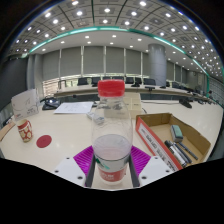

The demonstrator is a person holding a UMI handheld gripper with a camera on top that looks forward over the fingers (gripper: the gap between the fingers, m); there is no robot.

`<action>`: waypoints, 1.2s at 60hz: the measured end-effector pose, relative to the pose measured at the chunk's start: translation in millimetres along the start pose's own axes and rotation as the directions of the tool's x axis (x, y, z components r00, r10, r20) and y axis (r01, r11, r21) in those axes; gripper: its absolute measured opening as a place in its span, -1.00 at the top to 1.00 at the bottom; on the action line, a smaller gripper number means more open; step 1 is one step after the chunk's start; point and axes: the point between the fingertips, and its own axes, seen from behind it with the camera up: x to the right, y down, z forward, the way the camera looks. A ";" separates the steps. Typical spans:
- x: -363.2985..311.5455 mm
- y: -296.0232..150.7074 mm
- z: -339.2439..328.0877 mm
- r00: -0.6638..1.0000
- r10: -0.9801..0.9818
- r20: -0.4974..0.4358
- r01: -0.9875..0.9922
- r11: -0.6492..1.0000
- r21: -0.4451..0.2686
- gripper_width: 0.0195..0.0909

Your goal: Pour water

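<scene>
The hand-held gripper [111, 166] clamps a clear plastic bottle [111, 135] between its magenta pads [85, 157], one pressed on each side of the bottle's lower body. The bottle stands upright, cylindrical and see-through, with a red screw cap [111, 88] and a red-and-white label near its base. Beyond it lies a pale, smooth worktop [70, 128]. An open cardboard box [172, 138] sits to the right; a small printed cup [24, 129] and a flat red disc [44, 141] sit left.
</scene>
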 end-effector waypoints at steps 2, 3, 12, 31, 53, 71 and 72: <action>-1.0 -1.2 0.7 1.000 -0.002 -0.004 0.002 1.000 0.006 0.09; -1.0 -1.8 1.0 1.000 -0.001 -0.007 0.001 1.000 0.009 0.11; 7.9 -4.8 1.6 0.996 -0.041 -0.075 0.042 0.999 0.013 0.48; -27.6 -68.5 -3.8 0.936 -0.295 -0.193 0.298 0.954 -0.012 0.48; -190.9 -180.9 17.0 0.423 -0.830 -0.364 0.867 0.487 -0.104 0.49; -300.0 -176.0 58.6 -0.290 -0.884 -0.366 0.950 -0.219 -0.225 0.49; -304.4 -174.6 60.2 -0.321 -0.874 -0.366 0.941 -0.250 -0.227 0.49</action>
